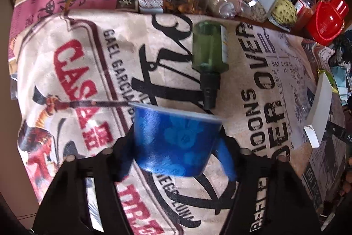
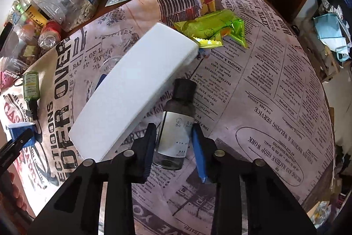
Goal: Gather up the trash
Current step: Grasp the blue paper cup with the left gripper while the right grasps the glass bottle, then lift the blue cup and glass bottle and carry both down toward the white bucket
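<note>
Left gripper (image 1: pixel 176 142): fingers pinch a blue paper cup (image 1: pixel 176 138) by its sides, rim away from the camera, over the printed tablecloth (image 1: pixel 253 80). Beyond the cup's rim lies a green spray bottle (image 1: pixel 209 47) on its side, black nozzle toward the cup.

Right gripper (image 2: pixel 173 144): blue-padded fingers close on a small clear bottle (image 2: pixel 176 127) with black cap and white label. Just beside it lies a white box (image 2: pixel 136 91); a green wrapper (image 2: pixel 215 30) sits beyond the box, nearer the table's far edge.
</note>
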### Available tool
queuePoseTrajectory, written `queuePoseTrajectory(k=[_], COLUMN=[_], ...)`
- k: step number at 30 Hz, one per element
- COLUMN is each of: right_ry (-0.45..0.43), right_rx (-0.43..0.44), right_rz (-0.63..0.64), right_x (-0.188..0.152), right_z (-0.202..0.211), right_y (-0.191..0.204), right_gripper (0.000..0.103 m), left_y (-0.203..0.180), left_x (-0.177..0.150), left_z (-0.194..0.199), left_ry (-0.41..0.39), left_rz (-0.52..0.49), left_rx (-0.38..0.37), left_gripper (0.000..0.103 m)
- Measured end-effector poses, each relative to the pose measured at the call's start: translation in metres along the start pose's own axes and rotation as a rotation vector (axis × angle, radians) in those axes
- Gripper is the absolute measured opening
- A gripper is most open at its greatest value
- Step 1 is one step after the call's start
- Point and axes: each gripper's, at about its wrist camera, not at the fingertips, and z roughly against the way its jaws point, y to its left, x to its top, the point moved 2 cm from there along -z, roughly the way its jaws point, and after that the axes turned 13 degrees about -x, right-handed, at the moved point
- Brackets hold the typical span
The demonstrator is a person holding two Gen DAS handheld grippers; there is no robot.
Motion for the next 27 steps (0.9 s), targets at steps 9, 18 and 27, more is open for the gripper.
queuePoseTrajectory(k=[9, 18, 27], right_ry=[-0.043, -0.141, -0.374], right_rx=[0.026, 0.042, 0.128], right_rz=[0.001, 0.020, 0.079], right_x=[-0.003, -0.020, -0.031], right_z=[0.022, 0.073, 0.152], right_y=[-0.030, -0.087, -0.125], right_gripper=[0.026, 0.025, 0.025], left_y=[-0.028, -0.098, -0.185], left_x=[-0.006, -0.013, -0.042], left_z=[0.034, 0.098, 0.169], left_ry=[-0.079, -0.230, -0.389], left_rz=[0.015, -0.028, -0.083], left_rx=[0.003, -0.018, -0.034], left_gripper=[0.061, 0.061, 0.061])
